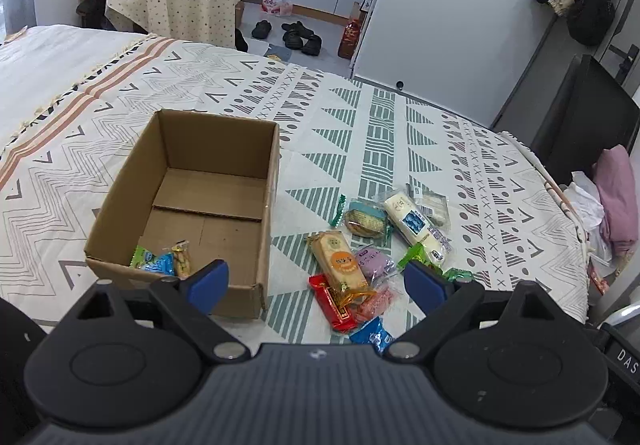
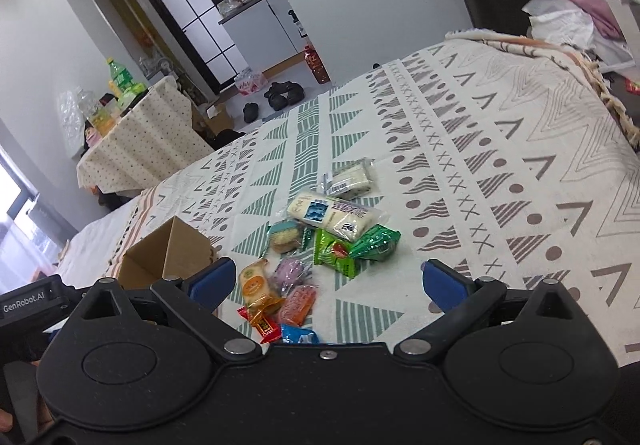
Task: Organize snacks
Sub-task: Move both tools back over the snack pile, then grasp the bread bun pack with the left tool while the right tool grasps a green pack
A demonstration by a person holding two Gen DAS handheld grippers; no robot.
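Above the bed, my left tongs (image 1: 316, 285) and right tongs (image 2: 328, 281) both hang spread apart and empty, snack pile (image 1: 372, 245) just ahead, cardboard box (image 1: 120, 213) beside it holding a few packets. Crinkly overlapping wrappers could slip, or I pinch two together. Only "GenRobot.AI" on the left tongs is readable; packet print is too small.

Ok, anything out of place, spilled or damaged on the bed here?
Nothing damaged or spilled. The box sits upright with a few snacks in one near corner; the other packets lie in a loose, overlapping pile on the blanket beside it, not yet sorted.
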